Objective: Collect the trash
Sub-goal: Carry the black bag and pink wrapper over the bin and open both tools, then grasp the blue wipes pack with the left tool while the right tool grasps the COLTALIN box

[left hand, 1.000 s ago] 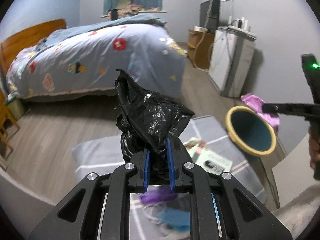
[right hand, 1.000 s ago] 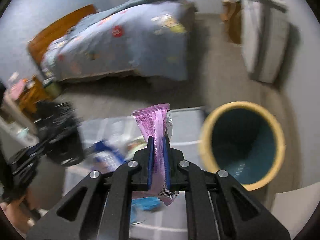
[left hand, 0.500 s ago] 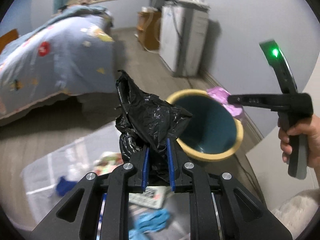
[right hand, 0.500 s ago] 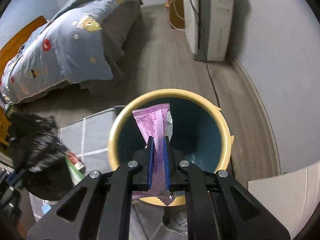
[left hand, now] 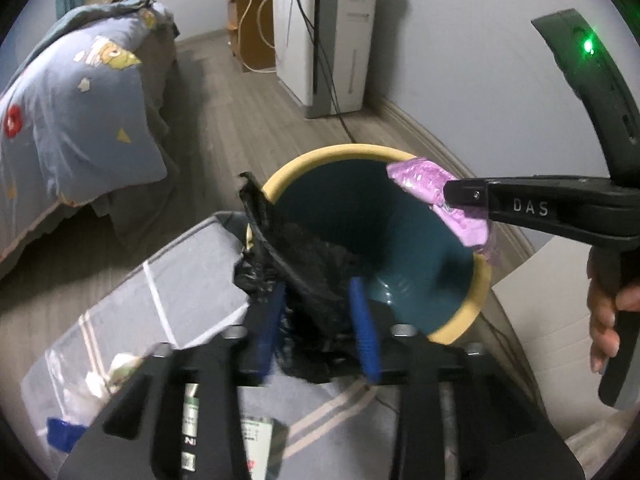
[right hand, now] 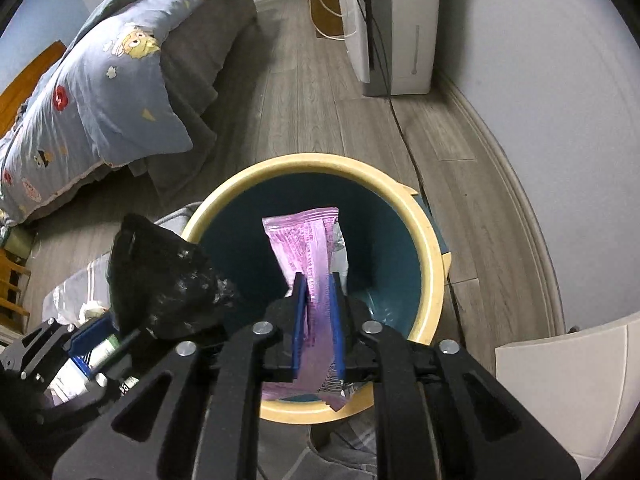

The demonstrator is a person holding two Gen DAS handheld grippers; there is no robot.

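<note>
A: What does the left claw (left hand: 318, 326) have?

B: A black bag (left hand: 296, 264). The blue fingers (left hand: 362, 332) stand apart, with the crumpled plastic bunched between them. Whether they pinch it or it merely sits there cannot be told. The bag hangs at the near-left rim of the bin (left hand: 478, 288).

A: And the right claw (right hand: 318, 330)?

B: Closed on a pink wrapper (right hand: 306, 240), which stands up out of the blue pads, with its lower end hanging beneath them. It is held over the mouth of the bin (right hand: 434, 252), whose inside is teal and rim yellow. In the left view the same claw (left hand: 452, 196) reaches in from the right, the wrapper (left hand: 424, 180) above the far-right rim, and a hand (left hand: 604, 312) grips the handle.

A: What lies around the bin?

B: It stands on the wood floor (right hand: 296, 92), touching a grey mat (left hand: 192, 276) that carries more litter at the lower left. A bed (right hand: 100, 92) with a blue quilt is off to the left, and a white appliance (right hand: 400, 24) stands by the far wall.
</note>
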